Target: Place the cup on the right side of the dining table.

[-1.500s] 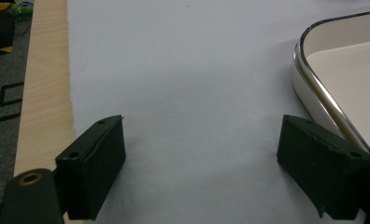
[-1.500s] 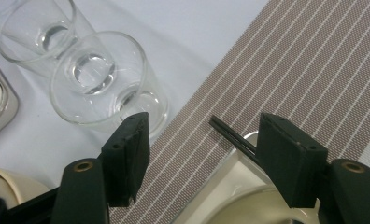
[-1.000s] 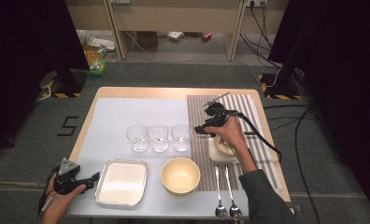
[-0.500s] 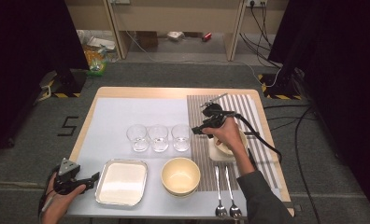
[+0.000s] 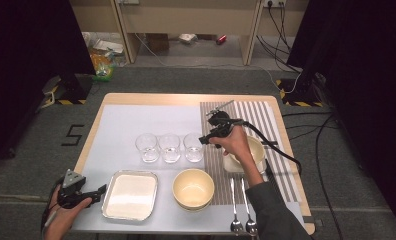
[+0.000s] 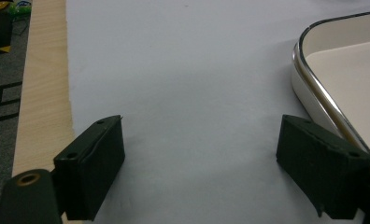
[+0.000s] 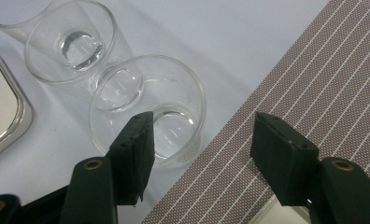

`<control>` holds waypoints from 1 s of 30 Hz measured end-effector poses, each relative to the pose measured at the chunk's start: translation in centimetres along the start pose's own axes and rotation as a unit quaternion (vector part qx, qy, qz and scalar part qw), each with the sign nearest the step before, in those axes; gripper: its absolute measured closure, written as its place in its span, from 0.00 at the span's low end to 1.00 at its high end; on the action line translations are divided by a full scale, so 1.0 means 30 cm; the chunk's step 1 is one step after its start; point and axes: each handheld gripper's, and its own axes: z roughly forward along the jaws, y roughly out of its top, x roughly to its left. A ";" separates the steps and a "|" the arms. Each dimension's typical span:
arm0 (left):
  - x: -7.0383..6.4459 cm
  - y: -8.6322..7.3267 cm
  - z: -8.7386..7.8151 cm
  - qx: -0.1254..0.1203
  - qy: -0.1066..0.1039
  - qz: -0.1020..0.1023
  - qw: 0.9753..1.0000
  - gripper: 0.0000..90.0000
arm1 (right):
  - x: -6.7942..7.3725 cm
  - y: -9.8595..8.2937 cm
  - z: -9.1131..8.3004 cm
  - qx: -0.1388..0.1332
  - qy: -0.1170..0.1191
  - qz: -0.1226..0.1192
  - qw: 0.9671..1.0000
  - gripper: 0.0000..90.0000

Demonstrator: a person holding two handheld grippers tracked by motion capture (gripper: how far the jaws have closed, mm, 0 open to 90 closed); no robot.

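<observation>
Between my left gripper's (image 6: pixel 199 172) spread jaws lies bare white mat; the metal tray (image 6: pixel 335 88) sits against the right-hand jaw. My right gripper (image 7: pixel 199 161) hovers with its jaws wide apart, the nearest glass (image 7: pixel 148 109) under its left-hand jaw, striped placemat (image 7: pixel 314 84) beneath the other.

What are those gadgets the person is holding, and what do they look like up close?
Each hand holds a black two-jaw tool. The left gripper carries a grey three-cornered plate on top. The right gripper trails a black cable across the table. Up close, the blocky black fingers have brass-coloured pivot rings behind them. The right arm wears a dark grey sleeve.
</observation>
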 end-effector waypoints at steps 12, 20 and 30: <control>0.000 0.000 0.000 0.000 0.000 0.000 1.000 0.16 | 0.000 0.014 0.065 0.025 -0.009 0.006 1.000 0.51; 0.000 0.000 -0.001 0.002 0.000 0.000 1.000 0.16 | -0.002 0.014 0.092 0.036 -0.013 0.001 0.999 0.54; 0.000 0.000 -0.001 0.001 0.000 0.000 1.000 0.16 | 0.006 0.003 0.092 0.047 -0.001 -0.006 0.999 0.62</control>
